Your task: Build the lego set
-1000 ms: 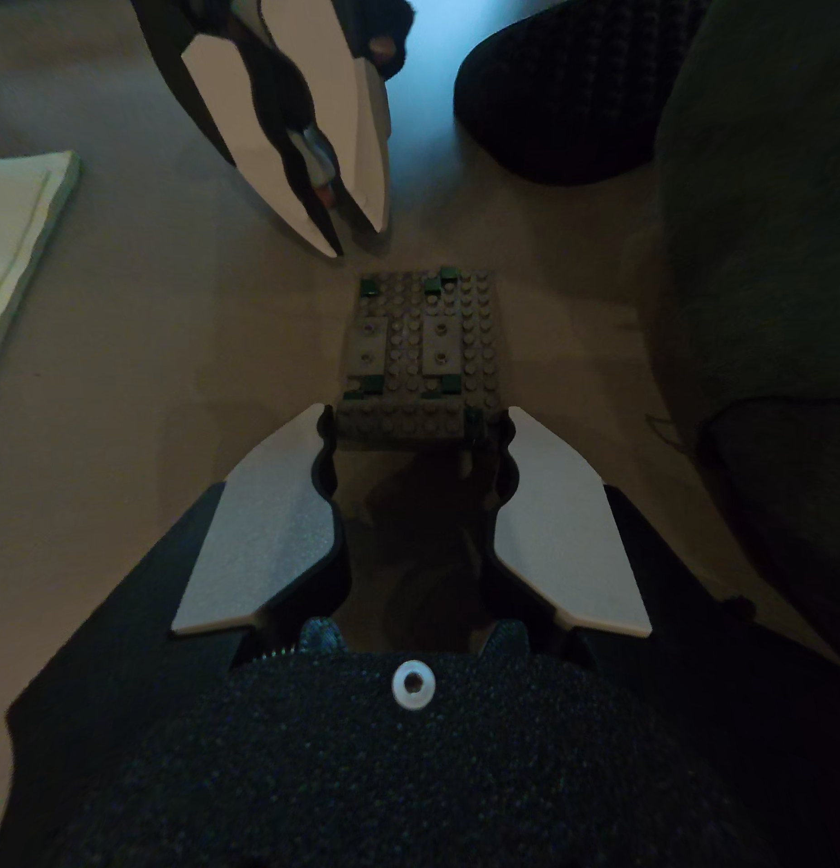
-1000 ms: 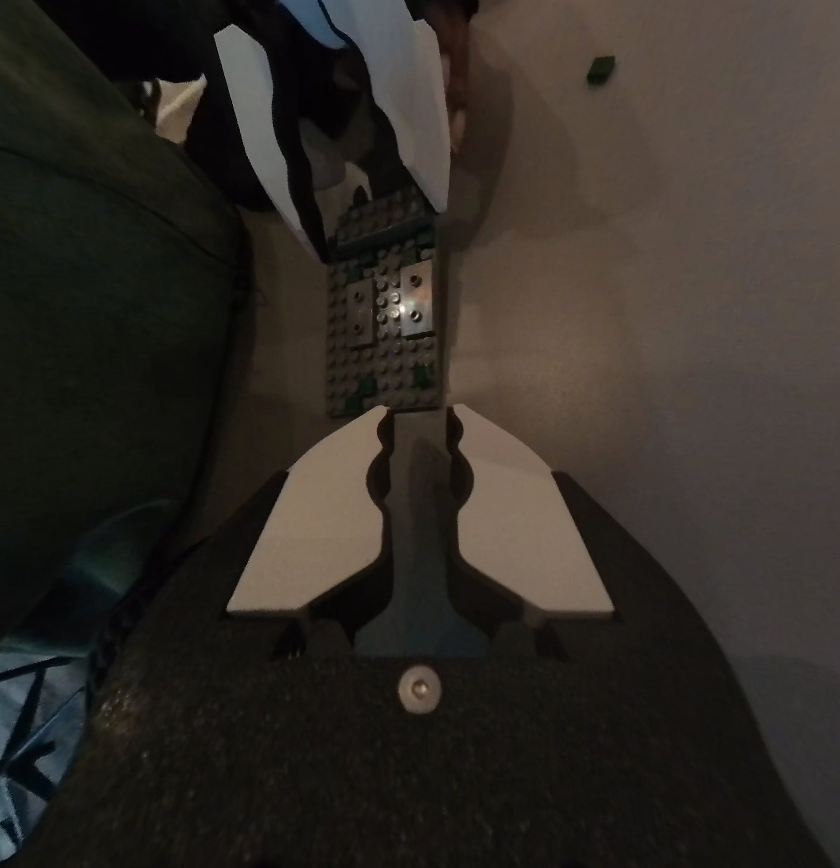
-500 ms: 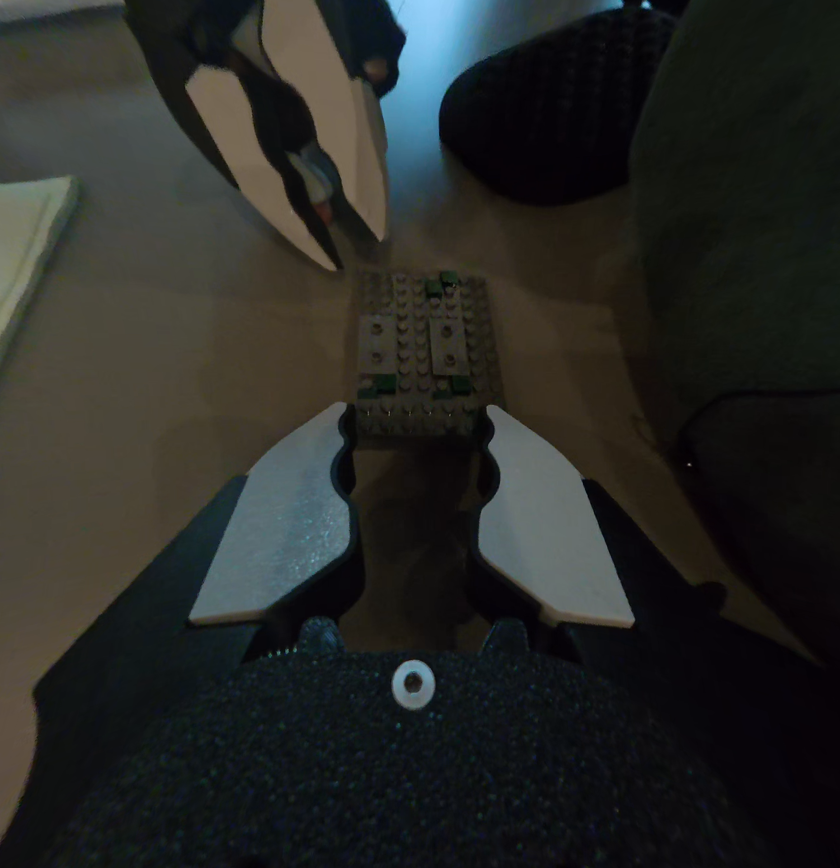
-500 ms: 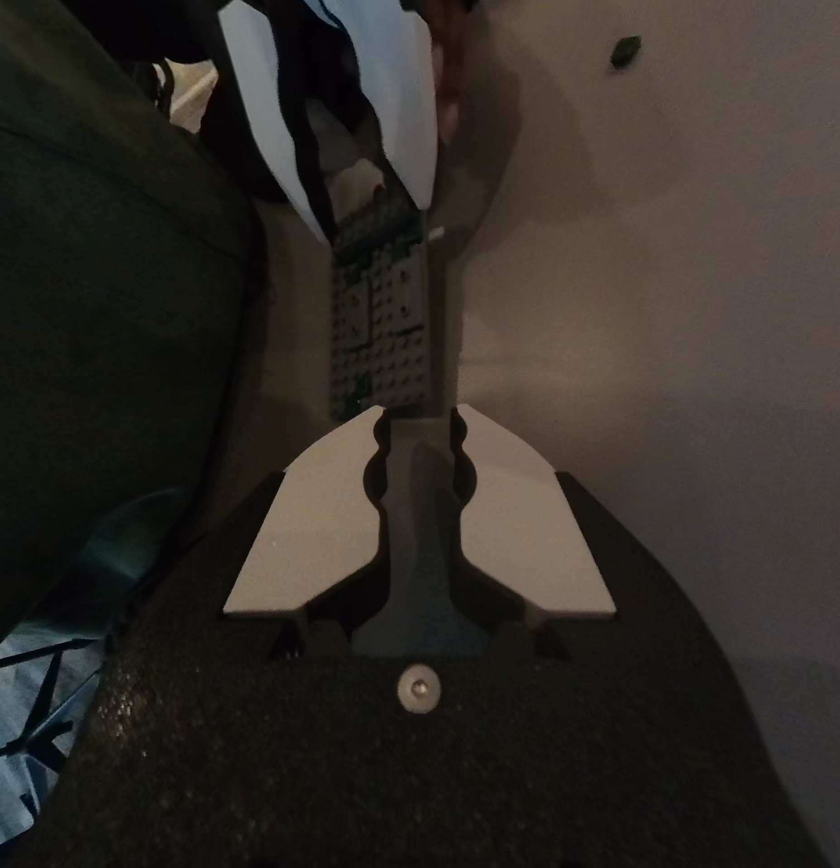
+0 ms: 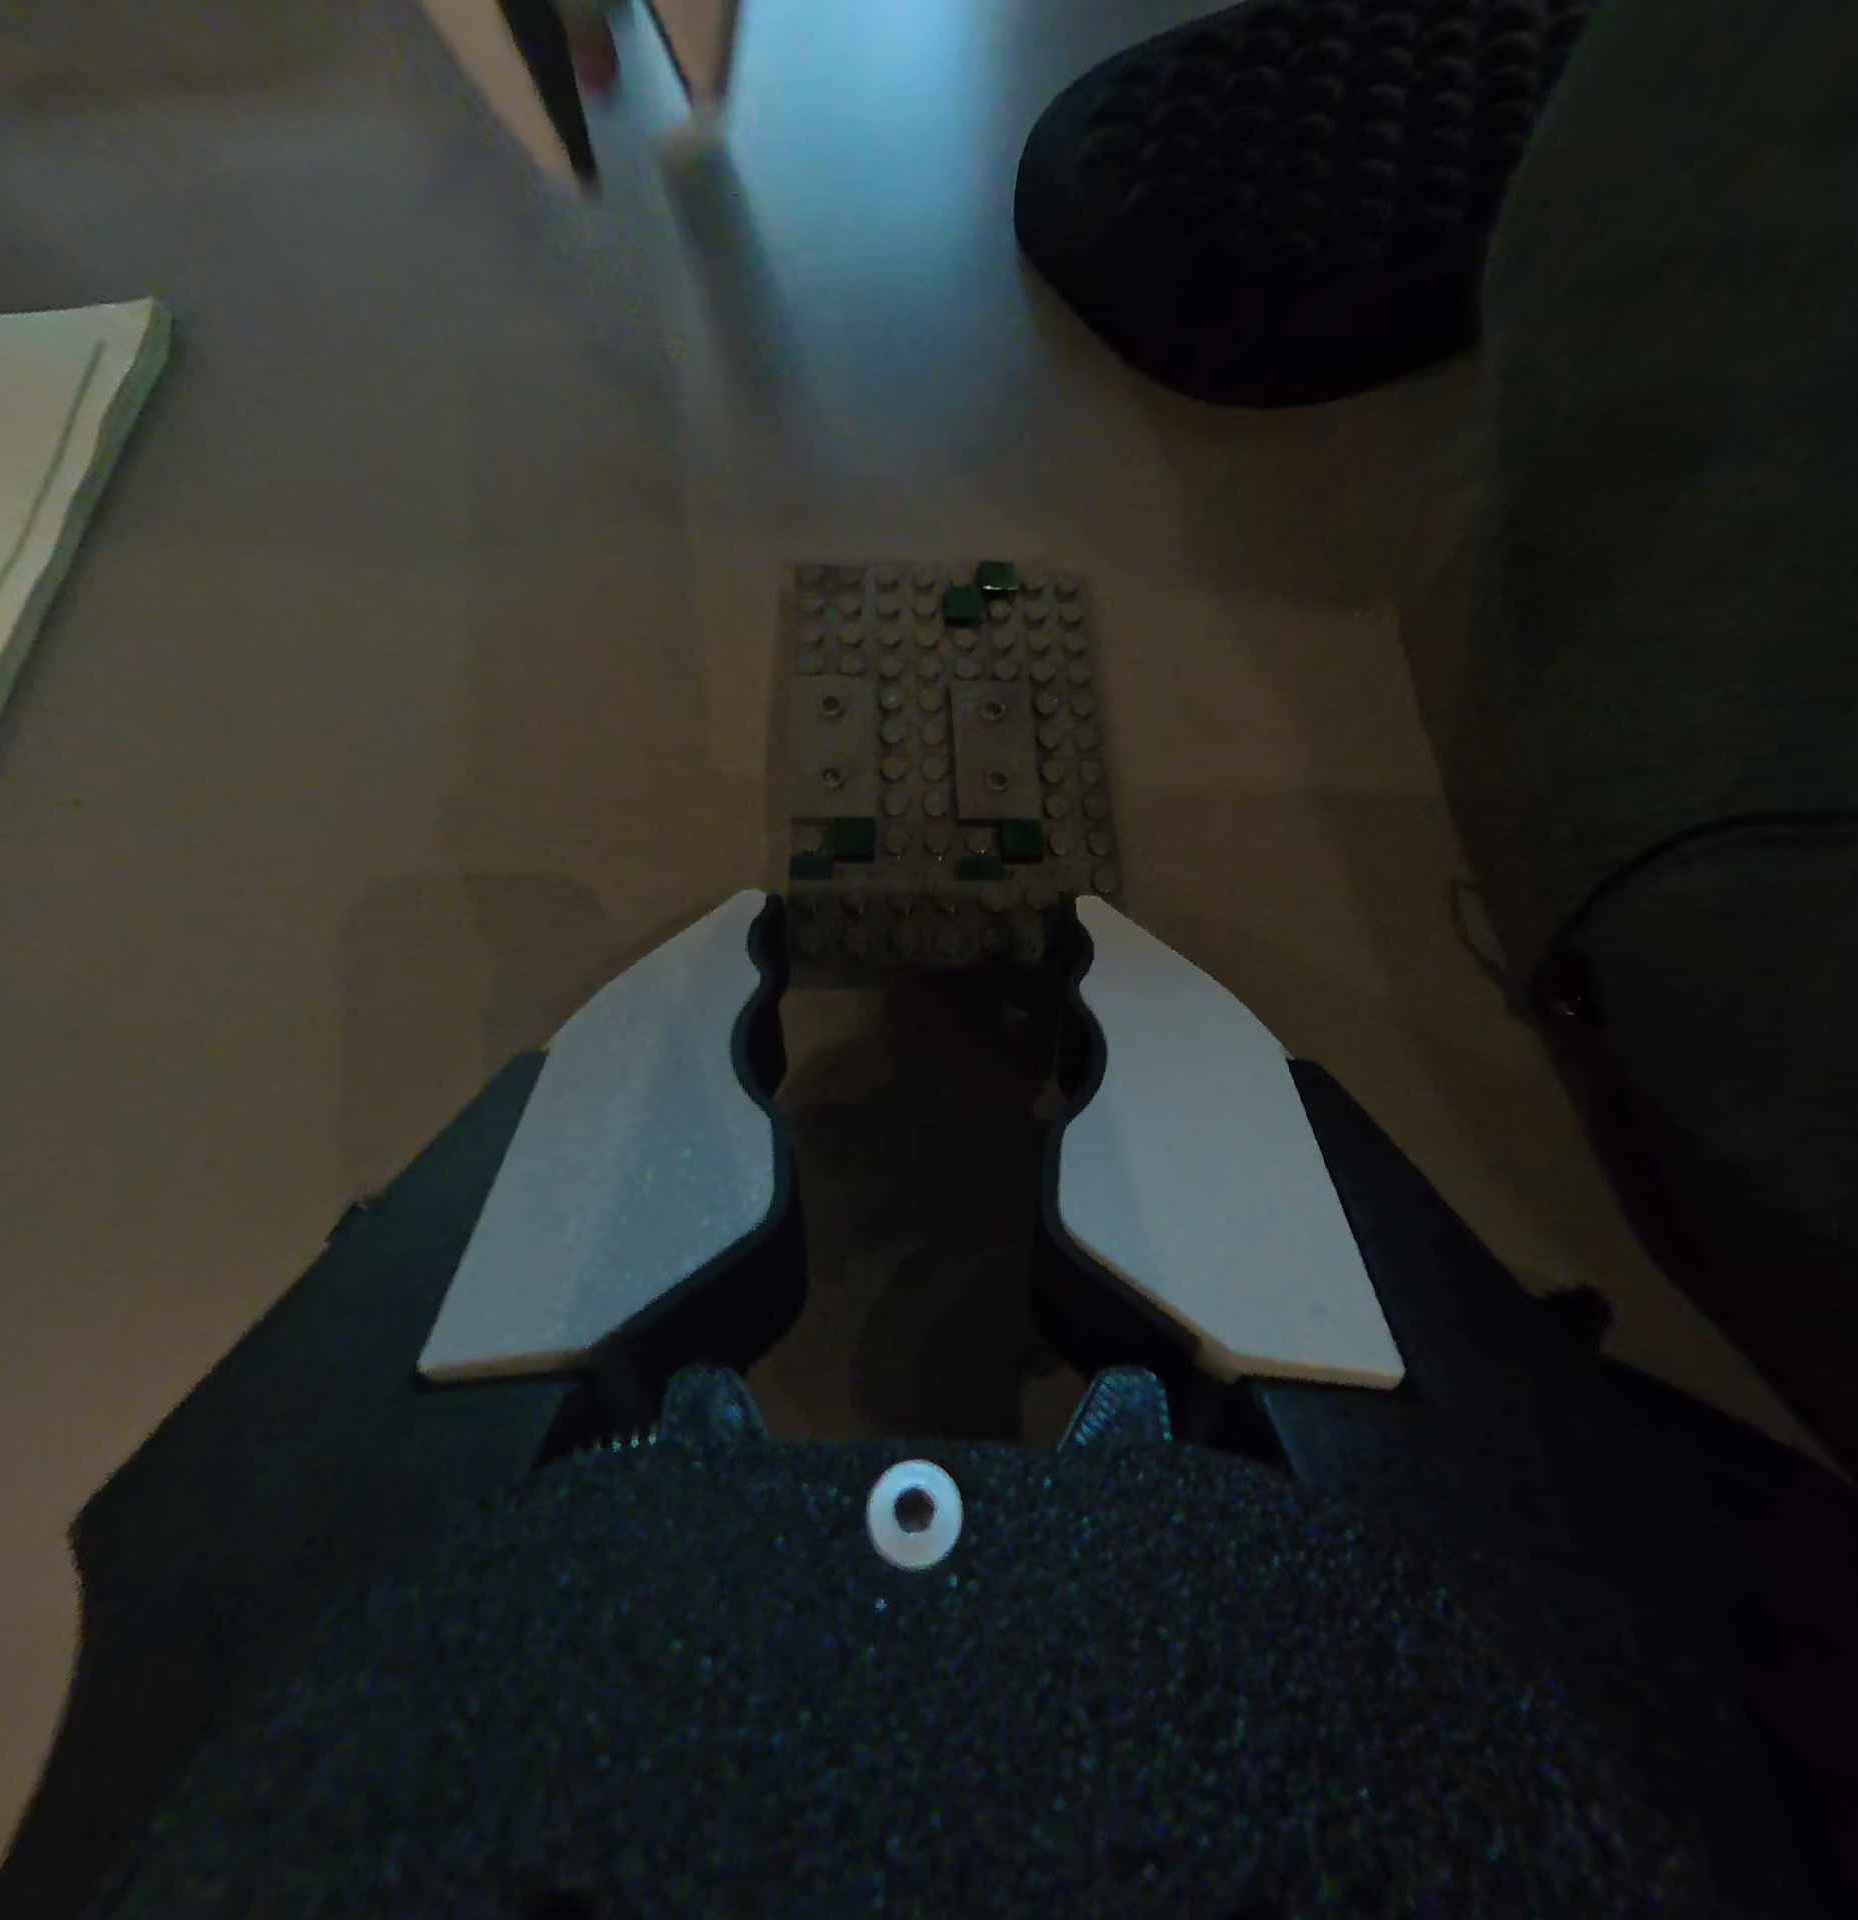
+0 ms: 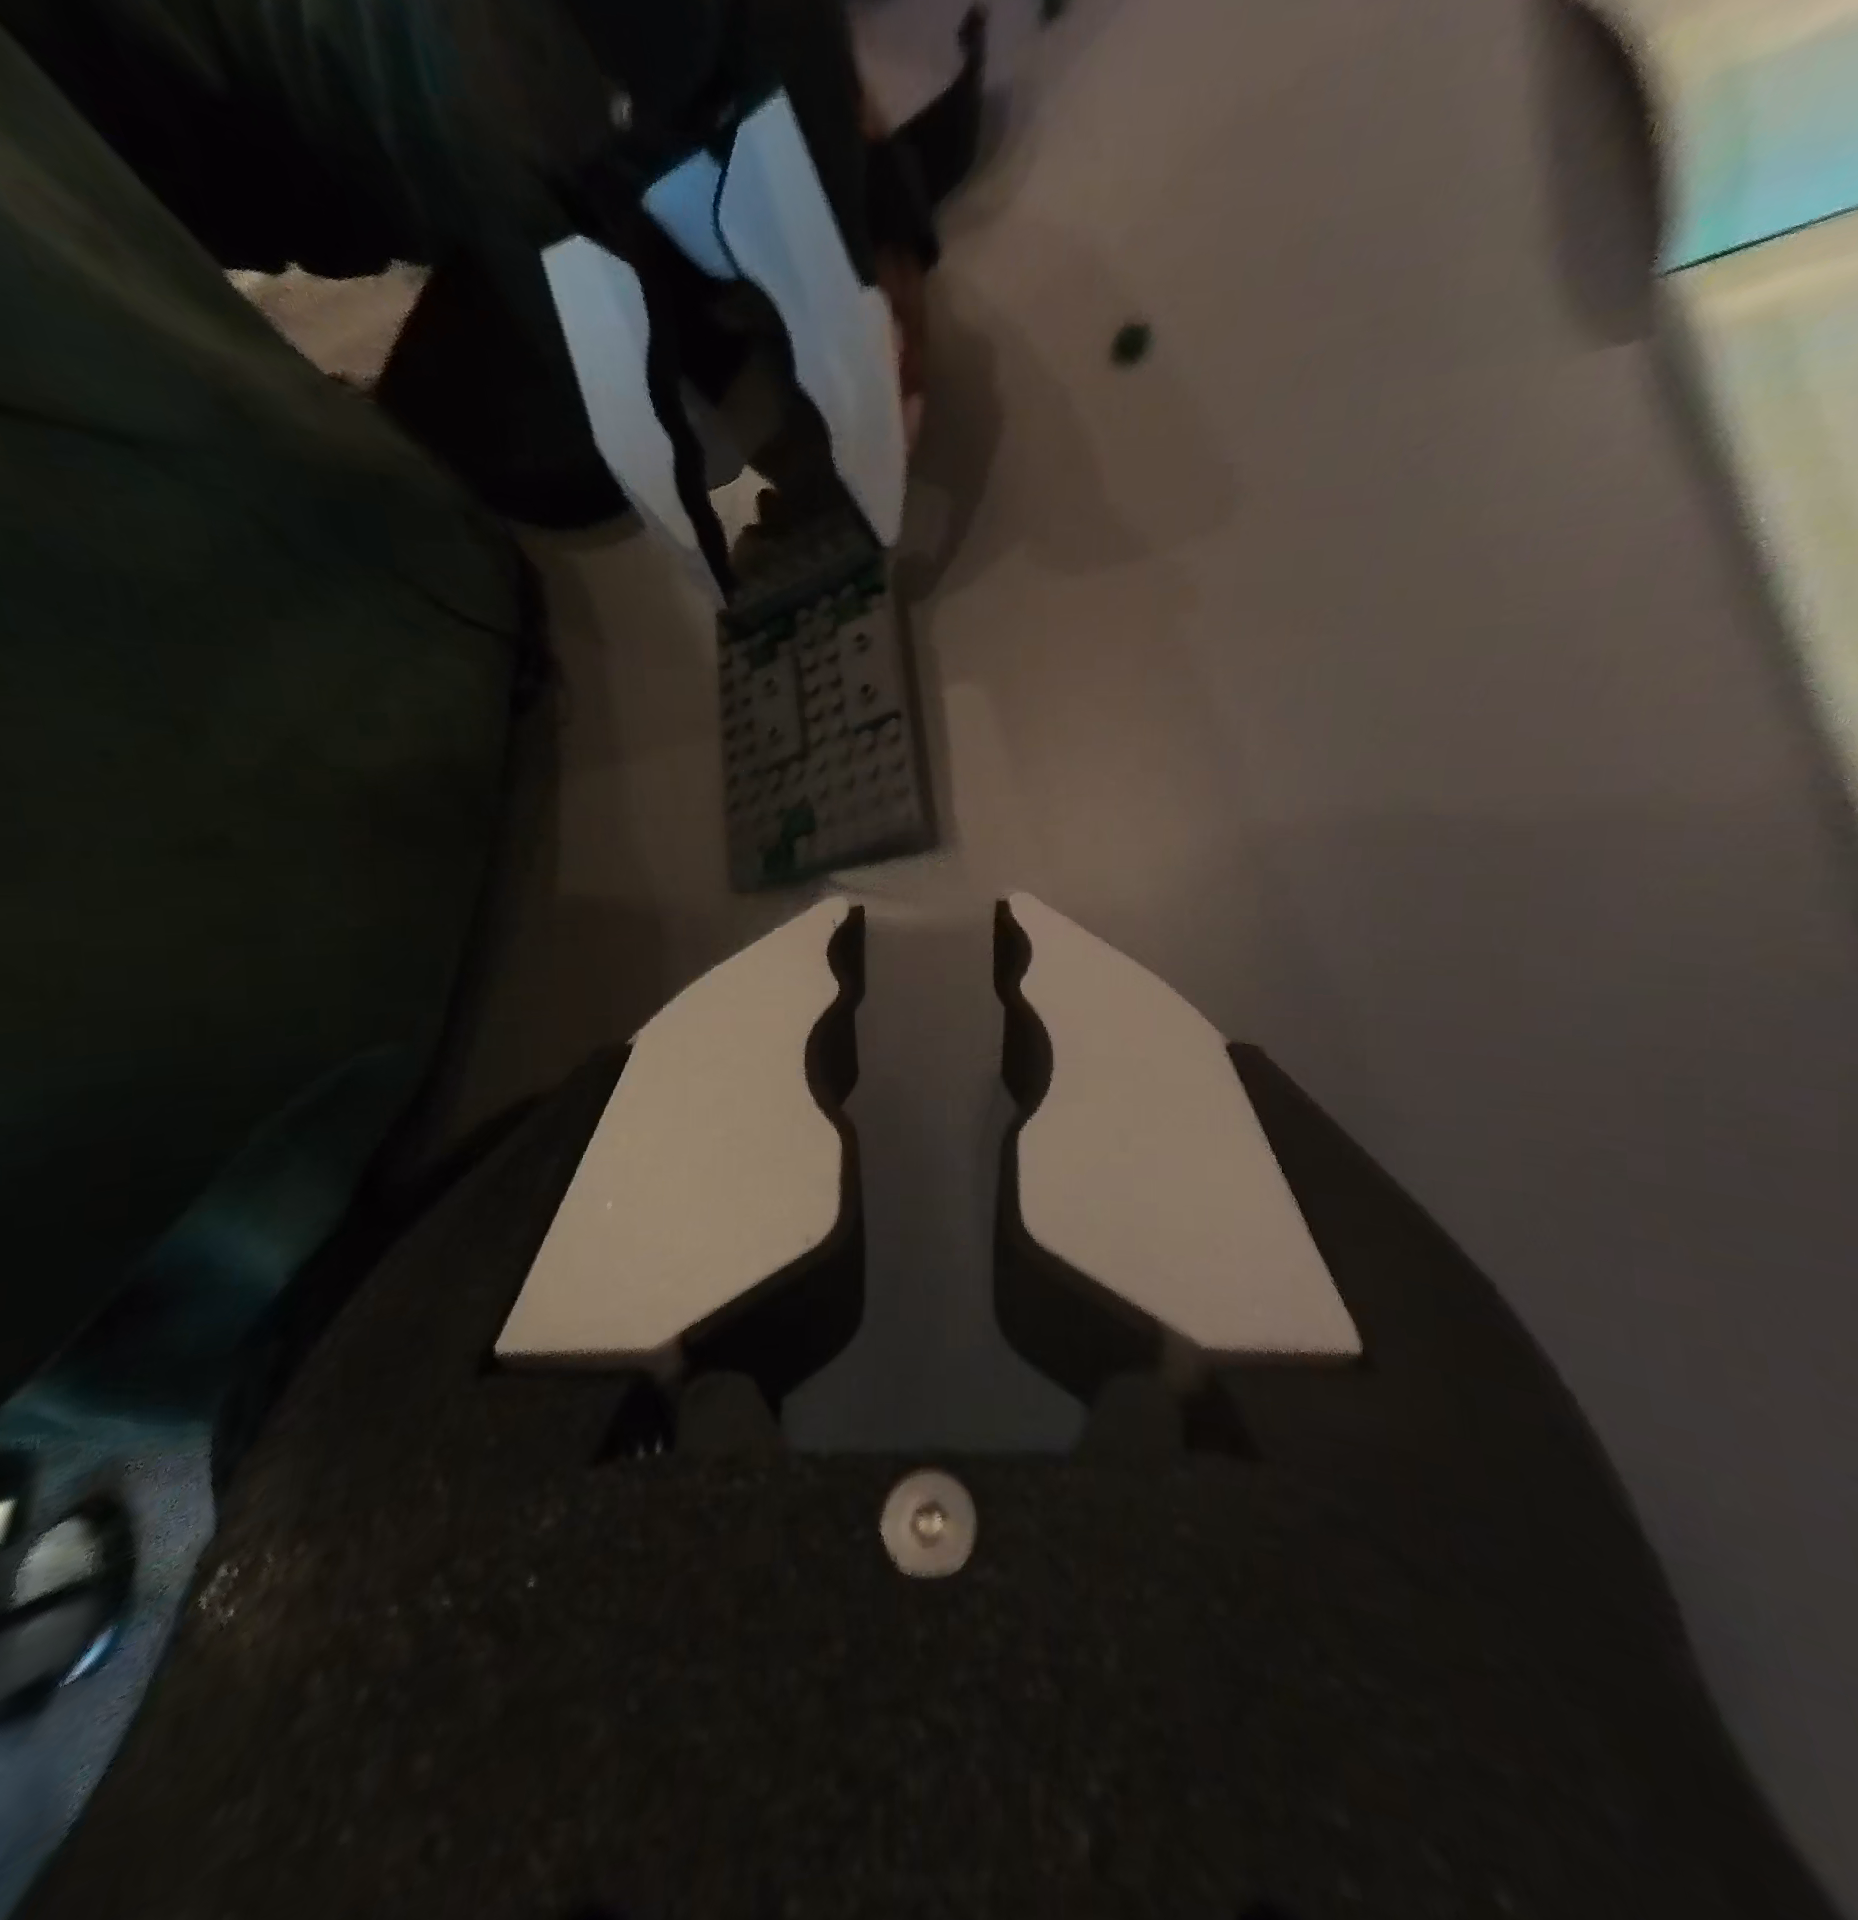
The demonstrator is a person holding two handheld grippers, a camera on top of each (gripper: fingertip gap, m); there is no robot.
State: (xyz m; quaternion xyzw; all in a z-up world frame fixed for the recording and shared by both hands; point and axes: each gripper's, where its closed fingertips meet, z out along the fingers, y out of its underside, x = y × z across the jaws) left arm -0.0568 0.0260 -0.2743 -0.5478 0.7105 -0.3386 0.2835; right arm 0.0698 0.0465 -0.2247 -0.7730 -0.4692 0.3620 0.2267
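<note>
Dim beige tabletop (image 5: pixel 385 623), dark cushion (image 5: pixel 1268 208)

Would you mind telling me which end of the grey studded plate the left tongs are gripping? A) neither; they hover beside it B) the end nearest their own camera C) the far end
B: in the left wrist view the left tongs straddle the near edge of the grey studded plate.

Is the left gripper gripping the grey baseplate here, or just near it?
Touching. In the left wrist view the left gripper has both fingertips against the side edges of the grey baseplate at its near end, with no gap visible.
</note>
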